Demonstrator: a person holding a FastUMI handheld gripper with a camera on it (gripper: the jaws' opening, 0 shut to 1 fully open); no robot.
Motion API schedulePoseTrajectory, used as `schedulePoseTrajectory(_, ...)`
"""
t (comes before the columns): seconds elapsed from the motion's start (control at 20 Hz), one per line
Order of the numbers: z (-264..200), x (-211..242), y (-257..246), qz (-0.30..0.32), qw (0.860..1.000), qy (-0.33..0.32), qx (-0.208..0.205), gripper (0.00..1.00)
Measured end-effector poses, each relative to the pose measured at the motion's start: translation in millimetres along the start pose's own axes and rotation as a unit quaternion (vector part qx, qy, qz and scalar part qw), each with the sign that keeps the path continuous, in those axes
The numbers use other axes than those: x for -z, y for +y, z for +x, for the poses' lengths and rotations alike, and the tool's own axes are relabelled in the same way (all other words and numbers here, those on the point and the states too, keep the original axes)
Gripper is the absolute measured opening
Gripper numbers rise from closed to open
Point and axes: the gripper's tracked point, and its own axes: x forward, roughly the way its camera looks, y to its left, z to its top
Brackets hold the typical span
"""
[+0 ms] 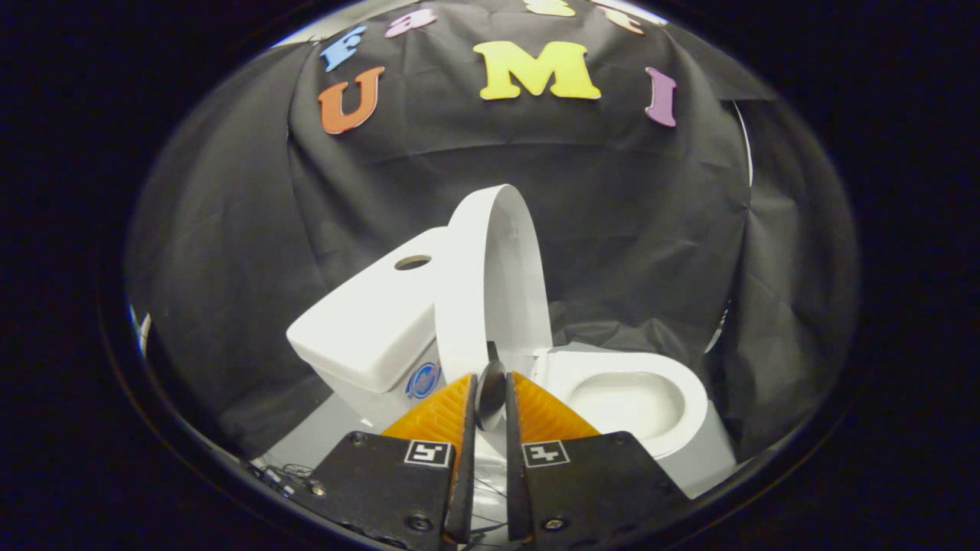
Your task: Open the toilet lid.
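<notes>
The toilet (612, 398) stands just ahead of the gripper (490, 398); its lid (498, 283) is raised upright, leaning toward the tank (367, 321), which has a round hole on top; the open bowl lies beyond the right finger; the 2 fingers (440, 417) are nearly closed, with a small dark round object between their tips; whether both press on it is unclear.

White toilet lid (490, 283) being held raised, standing near upright against tank (367, 329); bowl (628, 398) being left uncovered beside it, beyond fingers.
</notes>
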Motion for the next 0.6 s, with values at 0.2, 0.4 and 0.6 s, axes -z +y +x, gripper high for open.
schedulePoseTrajectory(0.2,-42.7,-10.3,7.5,-0.001,0.997,-0.031,-0.066,0.43)
schedulePoseTrajectory(0.4,-103.6,-26.9,-42.8,-0.030,0.992,-0.118,-0.018,0.65)
schedulePoseTrajectory(0.6,-162.1,-35.2,-85.9,-0.067,0.976,-0.203,0.030,0.72)
